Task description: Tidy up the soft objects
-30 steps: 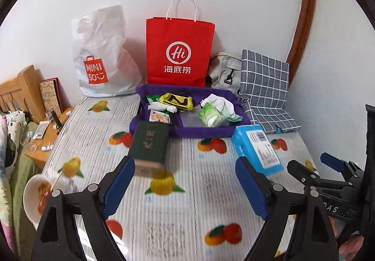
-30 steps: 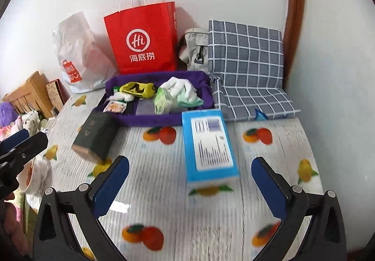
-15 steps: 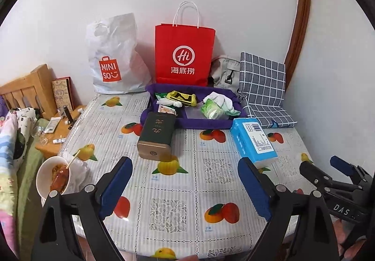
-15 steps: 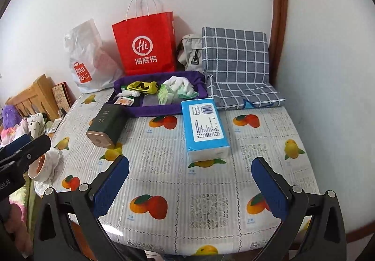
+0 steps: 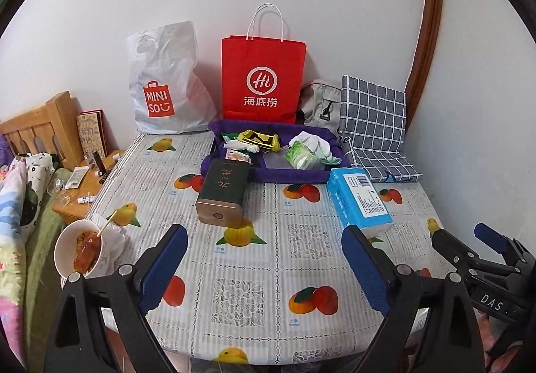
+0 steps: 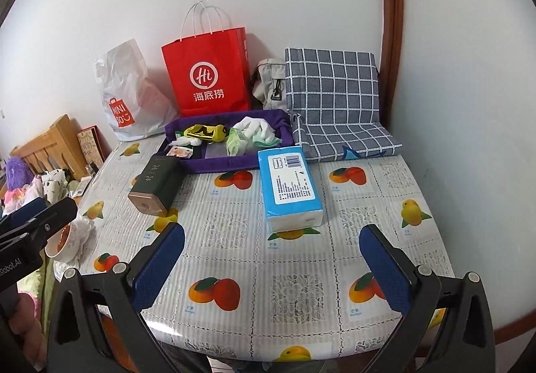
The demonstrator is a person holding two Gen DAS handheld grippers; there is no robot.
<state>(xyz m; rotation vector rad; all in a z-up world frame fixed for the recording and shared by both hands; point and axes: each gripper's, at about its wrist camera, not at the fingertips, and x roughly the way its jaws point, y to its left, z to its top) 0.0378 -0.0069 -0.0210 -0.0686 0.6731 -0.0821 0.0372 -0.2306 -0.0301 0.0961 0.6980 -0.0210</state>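
Grippers (image 5: pixel 264 259) (image 6: pixel 273 260) (both empty) gape above table (image 5: pixel 248 299).

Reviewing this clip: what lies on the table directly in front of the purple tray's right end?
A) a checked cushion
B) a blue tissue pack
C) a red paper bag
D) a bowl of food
B: the blue tissue pack lies flat on the fruit-print table just ahead of the purple tray, nearer the open right gripper.
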